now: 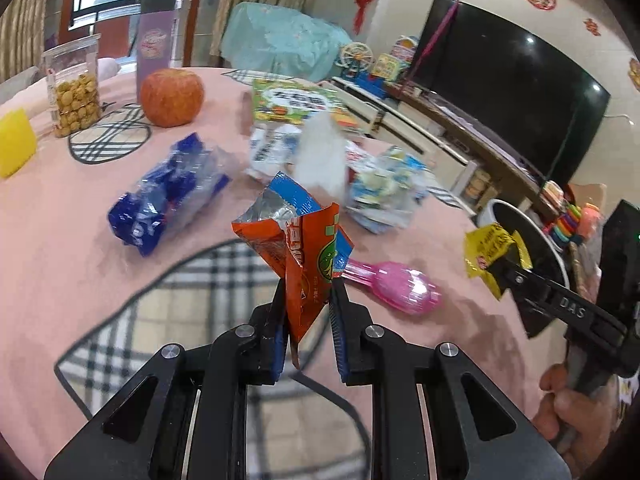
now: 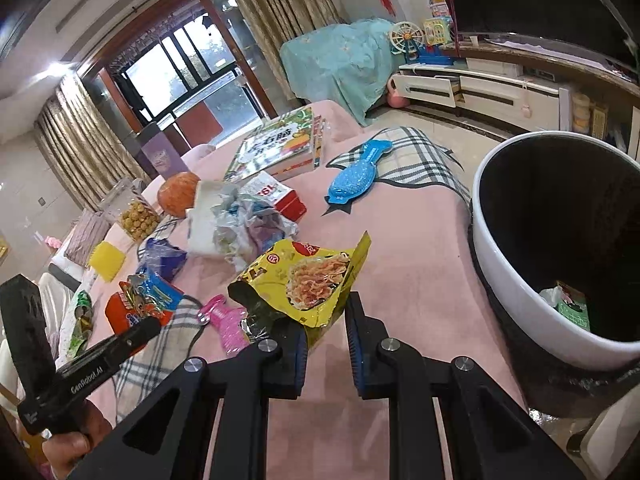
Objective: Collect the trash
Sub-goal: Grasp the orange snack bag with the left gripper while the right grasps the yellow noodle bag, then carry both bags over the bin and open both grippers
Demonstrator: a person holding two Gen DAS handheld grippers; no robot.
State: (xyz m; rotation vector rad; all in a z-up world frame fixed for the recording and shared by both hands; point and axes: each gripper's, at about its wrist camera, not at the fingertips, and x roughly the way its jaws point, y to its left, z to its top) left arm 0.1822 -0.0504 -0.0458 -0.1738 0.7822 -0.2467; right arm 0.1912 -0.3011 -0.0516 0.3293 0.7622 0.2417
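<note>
My left gripper (image 1: 307,286) is shut on an orange and blue snack wrapper (image 1: 298,240) and holds it above the pink tablecloth; that wrapper also shows in the right wrist view (image 2: 140,304). My right gripper (image 2: 326,304) is shut on a yellow snack wrapper (image 2: 308,280), held up beside the bin; it also shows in the left wrist view (image 1: 490,250). The white bin (image 2: 516,276) with a black liner stands at the table's right edge and holds some trash. A blue wrapper (image 1: 168,196), crumpled white paper (image 1: 320,152) and a light blue wrapper (image 1: 388,188) lie on the table.
An apple (image 1: 172,96), a snack jar (image 1: 74,92), a yellow sponge (image 1: 14,142), a picture book (image 2: 280,144), a pink brush (image 1: 396,286) and a blue brush (image 2: 356,172) sit on the table. A TV (image 1: 508,92) and cabinet stand beyond the bin.
</note>
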